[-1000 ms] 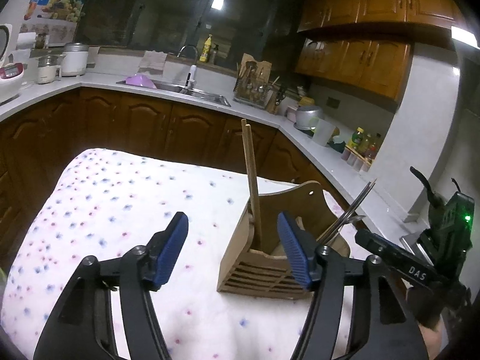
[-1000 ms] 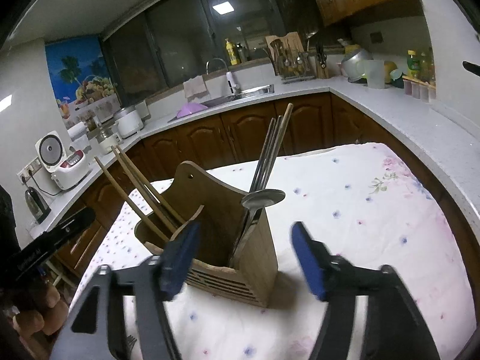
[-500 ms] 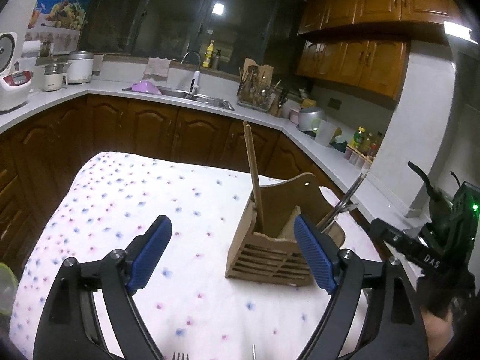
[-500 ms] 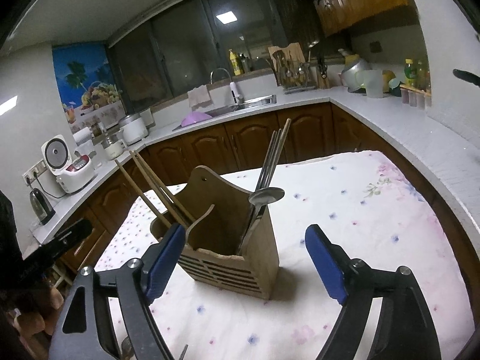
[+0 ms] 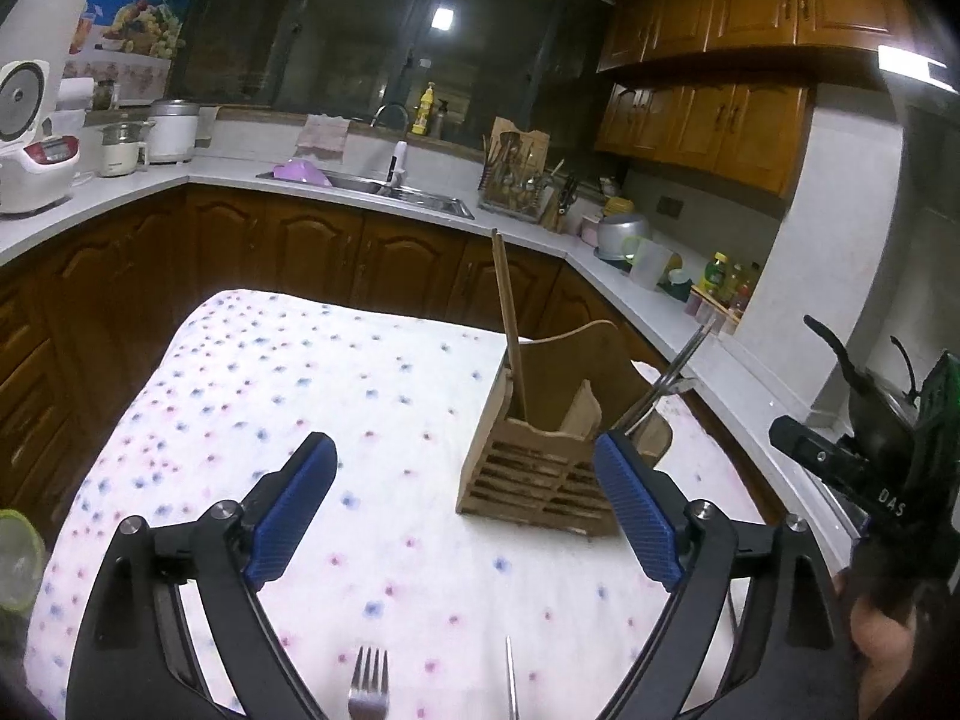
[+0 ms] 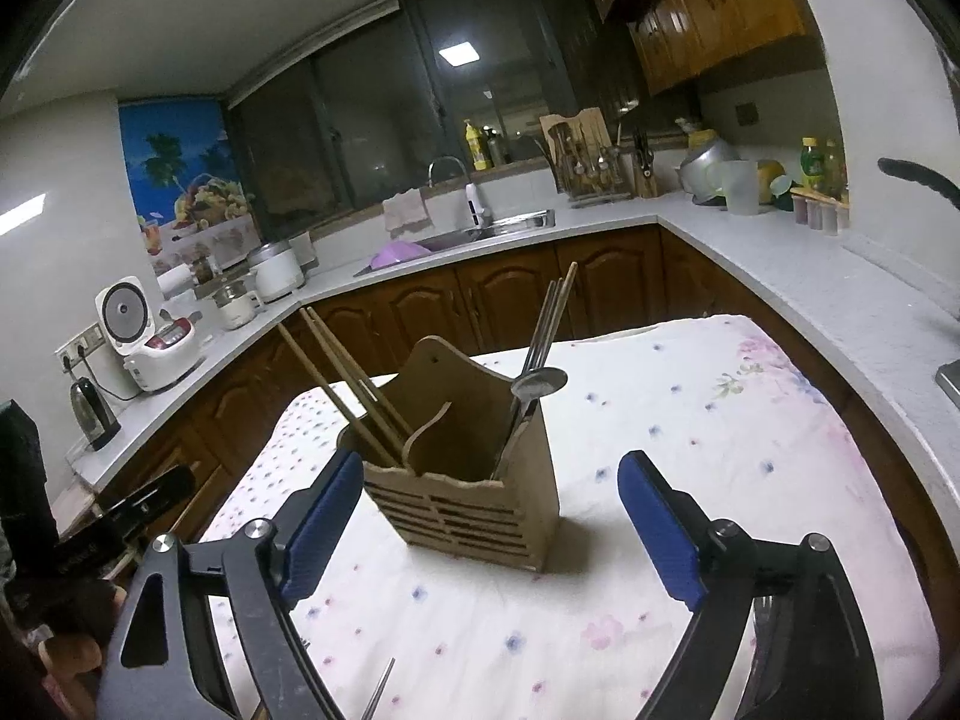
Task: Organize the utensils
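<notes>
Now we have both hand-held grippers empty. The left hand-held gripper [image 5: 465, 510] has just been opening, and its blue pads stand wide apart with only the flowered cloth of the worktop [image 5: 258, 396] between them. The right hand-held gripper [image 6: 489, 516] has likewise just been opening and holds nothing; the holder [image 6: 474, 474] shows in the gap between its pads but lies beyond them, touching neither.

From the left wrist view, the holder [image 5: 552, 456] sits ahead and to the right, partly behind the right-side pad. Wooden chopsticks [image 5: 510, 324] stand in its left compartment, and metal ones [image 6: 543, 330] with a spoon [image 6: 539, 384] lean in the right compartment.

Closer to us than the left pads, at the bottom edge, we see a fork [image 5: 367, 681] lying on the cloth and a thin metal stick [image 5: 510, 684] beside it. We judge these are still to be put away.

What could go wrong from here:
- The fork and the stick lie flat on soft cloth, so pads closing on them may pinch the fabric and drag it, shifting the holder.
- The holder looks light and its contents lean outward. We think a hand-held gripper brushing a chopstick on the way in could tip the holder or knock pieces out.
- The two hand-held grippers work close together, so reaching for the same piece could make them collide.
</notes>
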A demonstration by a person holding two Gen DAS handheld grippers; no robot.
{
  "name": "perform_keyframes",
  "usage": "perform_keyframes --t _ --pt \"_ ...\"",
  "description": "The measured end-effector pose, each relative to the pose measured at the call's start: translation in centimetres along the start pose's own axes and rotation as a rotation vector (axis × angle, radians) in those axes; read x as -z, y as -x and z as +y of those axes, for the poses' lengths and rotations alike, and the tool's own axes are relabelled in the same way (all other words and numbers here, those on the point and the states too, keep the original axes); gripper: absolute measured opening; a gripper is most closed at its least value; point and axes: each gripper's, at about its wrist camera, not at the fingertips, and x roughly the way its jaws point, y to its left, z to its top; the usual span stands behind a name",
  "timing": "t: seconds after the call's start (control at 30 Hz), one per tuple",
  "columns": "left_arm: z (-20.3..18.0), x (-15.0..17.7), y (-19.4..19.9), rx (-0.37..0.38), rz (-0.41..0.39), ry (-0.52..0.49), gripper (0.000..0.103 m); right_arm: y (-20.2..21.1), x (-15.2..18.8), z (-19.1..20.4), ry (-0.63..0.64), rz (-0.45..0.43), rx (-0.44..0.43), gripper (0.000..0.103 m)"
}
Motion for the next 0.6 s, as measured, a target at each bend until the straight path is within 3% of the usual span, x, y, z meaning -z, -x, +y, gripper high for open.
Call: perform_keyframes --t 0.6 --pt "-0.2 4.0 6.1 -0.028 -0.013 -0.024 0.1 5.4 3.9 2.1 0.046 -0.033 -0.014 0.097"
